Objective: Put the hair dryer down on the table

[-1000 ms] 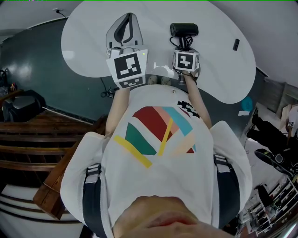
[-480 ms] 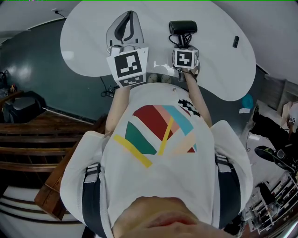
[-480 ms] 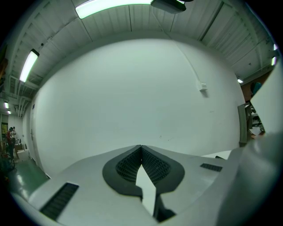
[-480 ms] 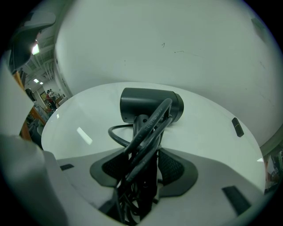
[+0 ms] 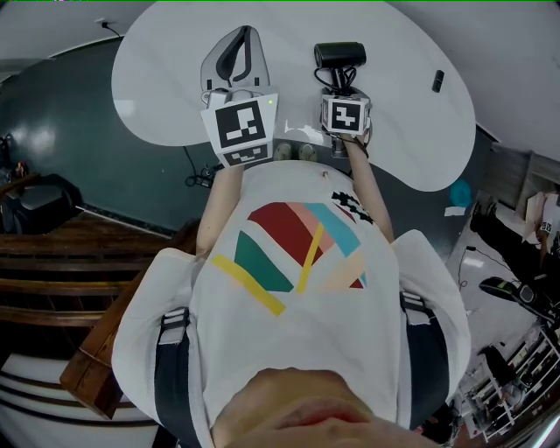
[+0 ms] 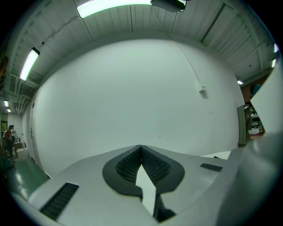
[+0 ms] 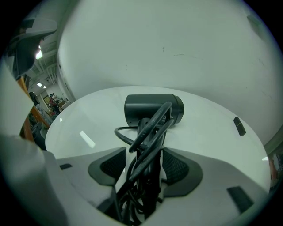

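A white rounded worktop (image 5: 420,131) stood on a dark teal floor (image 5: 79,131), brown wooden steps (image 5: 52,262) at its left. Beyond rose a plain white wall (image 6: 132,97) under ceiling strip lights (image 6: 115,6).

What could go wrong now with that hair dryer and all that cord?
The right claw has just been opening, with the hair dryer handle and its looped cord between the jaws. As it pulls away, the claw might snag a loop and drag the dryer across the table. The dryer might also roll once freed.
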`<state>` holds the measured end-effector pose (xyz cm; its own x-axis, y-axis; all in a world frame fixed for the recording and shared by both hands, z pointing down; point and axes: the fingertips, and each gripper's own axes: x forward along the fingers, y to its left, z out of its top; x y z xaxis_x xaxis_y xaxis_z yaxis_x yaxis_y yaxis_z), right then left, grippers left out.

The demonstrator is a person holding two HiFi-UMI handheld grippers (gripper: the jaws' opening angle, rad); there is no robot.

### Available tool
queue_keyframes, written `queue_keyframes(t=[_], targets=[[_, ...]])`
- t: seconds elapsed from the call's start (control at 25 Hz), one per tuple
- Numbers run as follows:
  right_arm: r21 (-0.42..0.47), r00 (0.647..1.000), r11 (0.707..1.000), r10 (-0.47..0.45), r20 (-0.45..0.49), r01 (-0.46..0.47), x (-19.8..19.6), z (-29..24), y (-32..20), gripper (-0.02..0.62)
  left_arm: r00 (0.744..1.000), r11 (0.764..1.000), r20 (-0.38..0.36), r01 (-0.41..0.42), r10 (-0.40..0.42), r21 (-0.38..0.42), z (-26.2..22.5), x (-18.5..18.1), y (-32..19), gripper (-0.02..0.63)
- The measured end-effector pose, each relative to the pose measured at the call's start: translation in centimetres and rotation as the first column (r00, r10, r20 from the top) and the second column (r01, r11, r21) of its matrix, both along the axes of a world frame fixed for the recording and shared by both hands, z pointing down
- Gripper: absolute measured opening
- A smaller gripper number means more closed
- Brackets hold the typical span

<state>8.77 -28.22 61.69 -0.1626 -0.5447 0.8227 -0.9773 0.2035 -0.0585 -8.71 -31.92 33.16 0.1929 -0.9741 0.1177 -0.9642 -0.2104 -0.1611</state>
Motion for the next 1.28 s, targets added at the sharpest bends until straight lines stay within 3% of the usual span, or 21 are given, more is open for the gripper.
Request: queue_keyframes(t=[0.2, 0.44, 0.8, 0.96, 1.12, 1.28], targets=[[0.007, 0.999, 1.000, -0.010, 0.044, 0.009, -0.5, -0.5, 0.7, 0.279, 1.000, 1.000, -0.003, -0.001, 0.001, 0.001, 0.0, -0.2, 0.3, 0.015], [0.039, 0.999, 0.999, 0.015, 0.039, -0.016, 0.1, -1.7, 1.2, 0.281, 1.000, 1.000, -0.007, -0.026, 0.026, 0.002, 0.1, 0.4, 0.8, 0.015], [0.239, 0.997, 0.971, 0.002, 0.073, -0.019, -0.3, -9.2, -0.1, 0.281, 0.997, 0.997, -0.008, -0.073, 0.073, 0.020, -0.5, 2.2, 1.1, 0.015], [0.401, 0.997, 0.915, 0.019, 0.071, -0.046, -0.2, -14.9, -1.9, 0.281, 0.996, 0.995, -0.005, -0.090, 0.090, 0.033, -1.0, 2.7, 1.4, 0.015], [0.571, 0.993, 0.815, 0.041, 0.115, -0.100, 0.1, -22.0, -3.2, 0.279, 0.994, 0.993, -0.013, -0.104, 0.105, 0.060, -2.1, 3.0, 1.6, 0.015], [0.677, 0.987, 0.725, 0.025, 0.160, -0.128, 0.3, -27.8, -3.3, 0.266, 0.995, 0.992, -0.023, -0.099, 0.101, 0.074, -3.2, 2.9, 1.7, 0.015]])
